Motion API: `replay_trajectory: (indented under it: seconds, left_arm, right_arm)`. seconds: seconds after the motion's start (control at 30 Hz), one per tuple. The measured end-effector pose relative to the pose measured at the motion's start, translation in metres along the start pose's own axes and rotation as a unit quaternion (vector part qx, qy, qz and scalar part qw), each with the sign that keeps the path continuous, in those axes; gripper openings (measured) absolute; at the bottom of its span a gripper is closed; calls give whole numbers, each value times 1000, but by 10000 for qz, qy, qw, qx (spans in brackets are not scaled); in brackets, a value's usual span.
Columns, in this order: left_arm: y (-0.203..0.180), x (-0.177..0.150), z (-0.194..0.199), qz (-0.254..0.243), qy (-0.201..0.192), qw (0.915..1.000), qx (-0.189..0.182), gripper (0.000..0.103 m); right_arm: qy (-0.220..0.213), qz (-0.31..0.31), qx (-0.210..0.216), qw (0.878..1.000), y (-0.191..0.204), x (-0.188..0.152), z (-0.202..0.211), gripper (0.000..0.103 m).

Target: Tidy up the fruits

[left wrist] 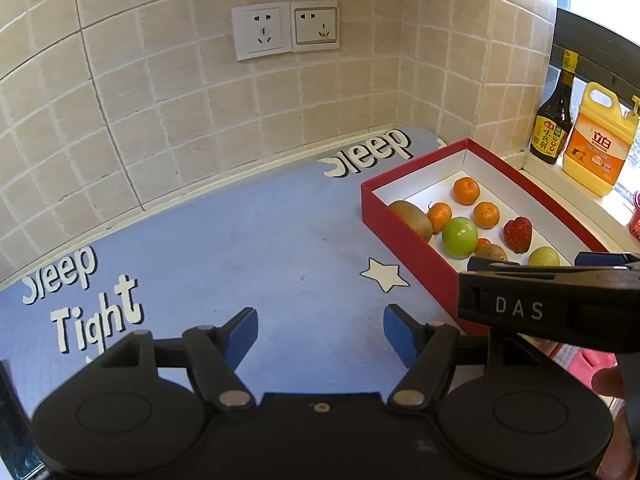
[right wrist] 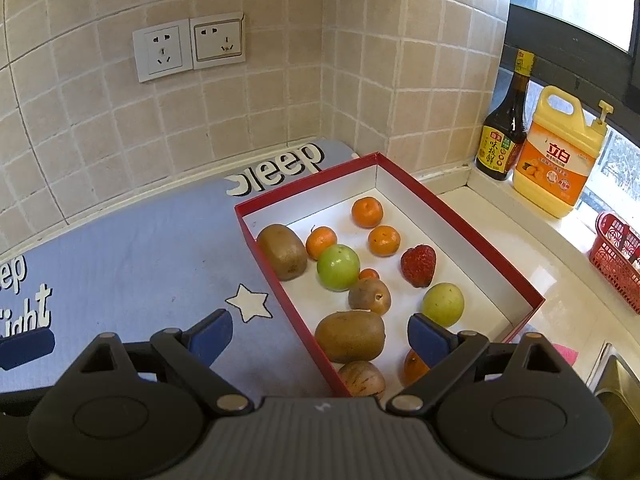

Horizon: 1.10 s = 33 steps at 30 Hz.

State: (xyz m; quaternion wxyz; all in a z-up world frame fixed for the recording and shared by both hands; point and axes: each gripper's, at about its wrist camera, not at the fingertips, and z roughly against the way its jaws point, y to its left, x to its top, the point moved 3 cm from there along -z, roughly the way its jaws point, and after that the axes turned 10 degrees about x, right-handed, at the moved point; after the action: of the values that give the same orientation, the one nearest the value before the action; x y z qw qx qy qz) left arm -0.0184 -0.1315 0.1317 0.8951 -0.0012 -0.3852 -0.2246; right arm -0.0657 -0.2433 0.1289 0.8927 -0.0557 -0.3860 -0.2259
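Observation:
A red box (right wrist: 472, 236) with a white inside stands on the blue mat (right wrist: 140, 256). It holds several fruits: kiwis (right wrist: 282, 251), small oranges (right wrist: 367, 212), green apples (right wrist: 338, 267) and a strawberry (right wrist: 418, 265). The box (left wrist: 416, 260) also shows in the left wrist view. My right gripper (right wrist: 320, 338) is open and empty, straddling the box's near left wall above a kiwi (right wrist: 350, 336). My left gripper (left wrist: 320, 334) is open and empty over the bare mat (left wrist: 240, 240), left of the box. The right gripper's body (left wrist: 552, 304) crosses the left wrist view.
A dark sauce bottle (right wrist: 505, 128) and a yellow detergent jug (right wrist: 558, 152) stand on the window ledge. A red basket (right wrist: 618, 260) sits at the right. Tiled walls with two sockets (right wrist: 188, 48) close the back. A sink edge (right wrist: 616, 380) shows at lower right.

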Motion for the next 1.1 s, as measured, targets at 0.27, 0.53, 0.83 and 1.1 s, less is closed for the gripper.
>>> replay_trajectory:
  seconds: [0.27,0.53,0.83,1.1]
  left_arm:
    - [0,-1,1,-25,0,10000,-17,82]
    - [0,0,-1,-46,63,9999,-100,82]
    - [-5,1,0,-185,16,9998,-82,82]
    - [-9,1,-1,-255,-8,9997,-58,82]
  right_arm:
    - [20,-7,40,10000,-1,-1,-1,96]
    - [24,18,51,10000,3,0,-3,96]
    - [23,-5,53,10000,0,0,-3,96]
    - [40,-17,62,10000,-2,1,-4,96]
